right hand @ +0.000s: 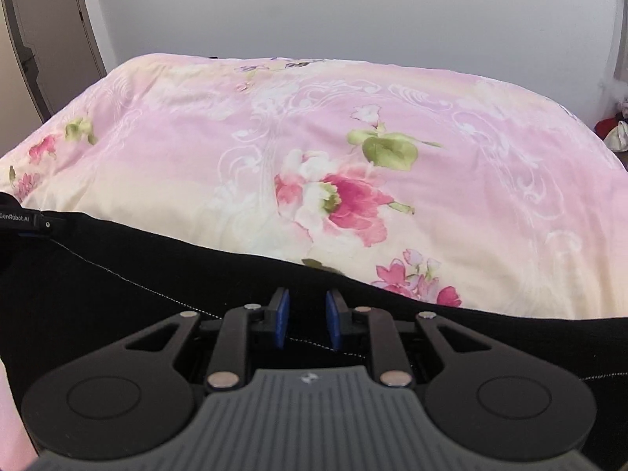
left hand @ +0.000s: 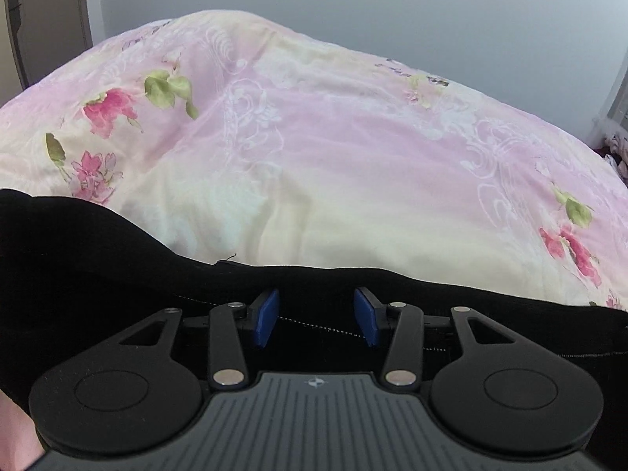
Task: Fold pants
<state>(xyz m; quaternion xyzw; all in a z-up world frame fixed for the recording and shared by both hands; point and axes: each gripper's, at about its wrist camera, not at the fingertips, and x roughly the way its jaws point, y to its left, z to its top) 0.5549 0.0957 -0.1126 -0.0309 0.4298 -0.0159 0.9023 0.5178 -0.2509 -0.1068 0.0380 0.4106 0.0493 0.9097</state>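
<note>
Black pants (left hand: 117,259) lie across the near edge of the bed, with a white stitched seam running along them. My left gripper (left hand: 317,316) points down over the pants. Its blue pads (left hand: 267,318) stand well apart, with flat black cloth and the seam under the gap. In the right wrist view the pants (right hand: 117,274) fill the lower left. My right gripper (right hand: 308,316) is down on them with its blue pads (right hand: 282,318) close together. Black cloth fills the narrow gap, and a pinch is not visible. The left gripper's body shows at the far left edge.
A pink and cream floral quilt (left hand: 333,149) covers the bed beyond the pants. A grey wall (right hand: 353,11) stands behind it, a door (right hand: 47,39) is at the far left, and some clutter (right hand: 612,129) lies at the far right.
</note>
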